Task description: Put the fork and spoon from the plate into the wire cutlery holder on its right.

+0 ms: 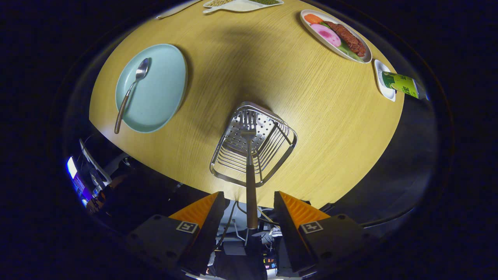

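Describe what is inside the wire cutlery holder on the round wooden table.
A wooden-handled metal fork stands tines-down in the wire cutlery holder, handle rising between the open gripper fingers, neither pressing it. The holder's perforated base shows; the spot beneath the tines is covered.

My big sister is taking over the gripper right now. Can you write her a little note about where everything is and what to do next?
Gripper: open, fingers apart with the fork's handle between them, not pressed.
Fork: tines down in the wire cutlery holder, handle sticking up toward the gripper.
Spoon: lying on the light blue plate, beyond the holder.
Done: fork is in.
Left: pick up the spoon and drop it into the holder.
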Action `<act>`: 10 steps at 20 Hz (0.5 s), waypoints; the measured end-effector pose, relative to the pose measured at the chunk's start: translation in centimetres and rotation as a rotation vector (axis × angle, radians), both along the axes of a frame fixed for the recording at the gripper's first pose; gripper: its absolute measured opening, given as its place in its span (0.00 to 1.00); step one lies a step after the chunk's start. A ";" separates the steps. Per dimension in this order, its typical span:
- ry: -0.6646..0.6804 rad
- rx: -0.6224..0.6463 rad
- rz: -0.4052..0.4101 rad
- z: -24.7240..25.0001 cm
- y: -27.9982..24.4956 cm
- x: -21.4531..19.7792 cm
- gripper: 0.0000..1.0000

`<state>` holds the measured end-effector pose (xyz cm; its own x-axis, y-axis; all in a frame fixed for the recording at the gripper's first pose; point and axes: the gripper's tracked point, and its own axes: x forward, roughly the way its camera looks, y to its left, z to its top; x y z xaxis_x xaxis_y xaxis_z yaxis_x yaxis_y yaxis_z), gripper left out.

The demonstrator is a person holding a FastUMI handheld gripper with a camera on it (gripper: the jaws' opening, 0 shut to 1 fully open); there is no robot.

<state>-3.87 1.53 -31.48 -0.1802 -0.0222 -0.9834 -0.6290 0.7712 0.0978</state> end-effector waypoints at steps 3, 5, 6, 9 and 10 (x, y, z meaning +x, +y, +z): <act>-0.078 0.118 -0.078 1.9 0.5 0.5 0.84; -0.137 0.217 -0.164 3.5 1.8 0.9 0.85; -0.169 0.262 -0.206 4.6 2.6 1.2 0.86; -0.272 0.419 -0.286 7.4 6.0 1.8 0.89; -0.296 0.457 -0.313 8.2 7.4 1.6 0.89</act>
